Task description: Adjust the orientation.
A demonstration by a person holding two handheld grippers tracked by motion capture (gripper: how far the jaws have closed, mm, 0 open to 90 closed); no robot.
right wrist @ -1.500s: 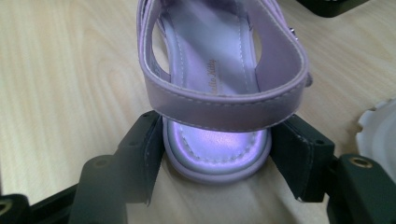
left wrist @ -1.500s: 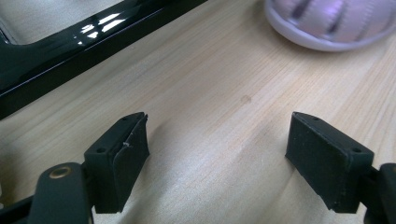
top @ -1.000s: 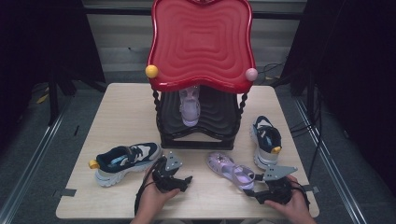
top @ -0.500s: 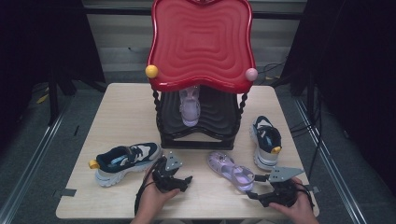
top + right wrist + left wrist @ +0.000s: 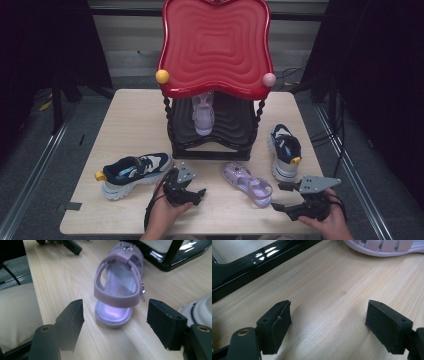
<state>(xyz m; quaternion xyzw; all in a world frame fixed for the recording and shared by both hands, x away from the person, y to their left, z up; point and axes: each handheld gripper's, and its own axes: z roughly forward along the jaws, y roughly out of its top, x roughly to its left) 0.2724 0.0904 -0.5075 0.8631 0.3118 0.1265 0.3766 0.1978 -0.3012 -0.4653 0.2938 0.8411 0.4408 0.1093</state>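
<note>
A lilac sandal [image 5: 247, 182] lies on the wooden table, in front of a stand with a red top [image 5: 215, 45]. Its mate [image 5: 202, 114] sits on the stand's black lower shelf. My right gripper [image 5: 279, 196] stands open just right of the sandal's heel, apart from it. In the right gripper view the sandal [image 5: 117, 287] lies heel-first ahead of the open gripper [image 5: 116, 320]. My left gripper [image 5: 199, 196] rests open on the table left of the sandal. In its own view the gripper [image 5: 328, 325] holds nothing, with the sandal's sole [image 5: 384, 247] at the top edge.
A navy and white sneaker [image 5: 135, 172] lies at the front left, and its mate [image 5: 285, 150] at the right beside the stand's black base [image 5: 210, 152]. Bare table [image 5: 130, 120] stretches along the left side. A forearm enters below each gripper.
My right gripper has drawn back a little to the right, away from the sandal's heel. The left gripper and the shoes have stayed put.
</note>
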